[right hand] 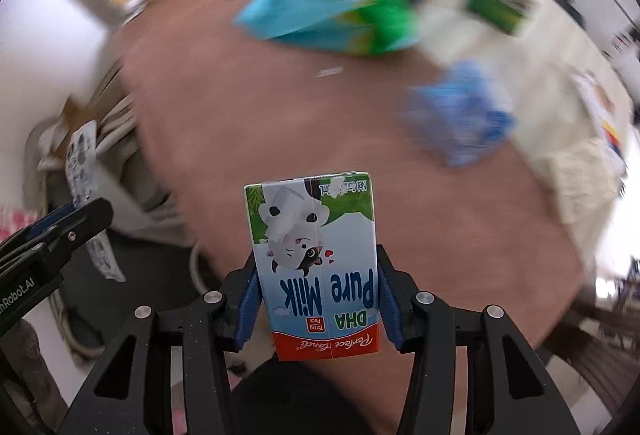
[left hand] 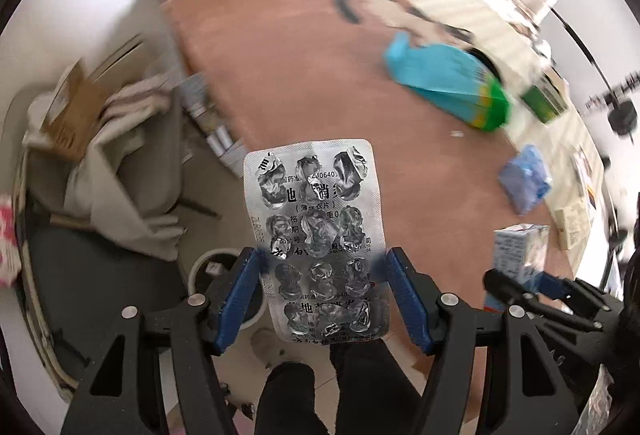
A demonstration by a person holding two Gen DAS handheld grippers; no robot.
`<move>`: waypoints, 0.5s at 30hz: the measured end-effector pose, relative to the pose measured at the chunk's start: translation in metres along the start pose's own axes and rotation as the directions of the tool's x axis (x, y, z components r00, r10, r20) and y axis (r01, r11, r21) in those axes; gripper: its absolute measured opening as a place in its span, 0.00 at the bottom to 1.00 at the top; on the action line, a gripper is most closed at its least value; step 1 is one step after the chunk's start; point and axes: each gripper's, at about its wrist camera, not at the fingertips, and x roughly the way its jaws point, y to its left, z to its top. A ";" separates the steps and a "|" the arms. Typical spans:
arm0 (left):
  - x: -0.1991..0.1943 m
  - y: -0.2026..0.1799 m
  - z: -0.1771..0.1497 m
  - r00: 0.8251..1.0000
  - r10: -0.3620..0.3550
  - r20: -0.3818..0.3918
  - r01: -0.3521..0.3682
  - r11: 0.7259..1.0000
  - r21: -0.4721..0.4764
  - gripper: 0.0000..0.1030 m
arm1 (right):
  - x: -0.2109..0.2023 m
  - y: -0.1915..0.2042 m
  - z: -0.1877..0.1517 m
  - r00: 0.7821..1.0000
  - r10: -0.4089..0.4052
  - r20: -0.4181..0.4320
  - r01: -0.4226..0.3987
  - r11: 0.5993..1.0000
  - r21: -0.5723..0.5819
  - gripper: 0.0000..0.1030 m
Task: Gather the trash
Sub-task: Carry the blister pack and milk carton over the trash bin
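- Your blister sheet point(left hand: 316, 235) is sitting between the left gripper point(left hand: 322, 271) fingers.
- The snack bag point(left hand: 448, 87) is lying on the table point(left hand: 288, 75) at one o'clock.
- Your milk carton point(right hand: 314, 263) is standing between the right gripper point(right hand: 318, 295) fingers.

The left gripper point(left hand: 322, 285) clamps an emptied pill sheet point(left hand: 316, 235) by its edges — above a brown table point(left hand: 304, 75), with a blue bag point(left hand: 444, 83) beyond.

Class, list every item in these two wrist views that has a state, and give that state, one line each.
Left gripper: shut on the blister pack.
Blister pack: held, pockets burst and empty.
Right gripper: shut on the milk carton.
Milk carton: held, print upside down.
Blue-green bag: lying on the table.
Blue wrapper: crumpled on the table.
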 end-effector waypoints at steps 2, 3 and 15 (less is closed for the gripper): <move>0.004 0.033 -0.014 1.000 0.002 -0.008 -0.003 0.999 -0.048 0.61 | 0.011 0.034 -0.008 0.999 0.028 -0.021 -0.029 0.999 -0.036 0.51; 0.009 0.055 -0.023 1.000 0.004 -0.016 -0.005 0.997 -0.079 0.61 | 0.023 0.054 -0.015 0.998 0.039 -0.042 -0.042 0.997 -0.061 0.51; 0.180 0.267 -0.129 0.965 -0.149 -0.214 0.036 0.888 -0.458 0.61 | 0.246 0.179 -0.087 0.940 0.108 -0.325 -0.145 0.985 -0.094 0.51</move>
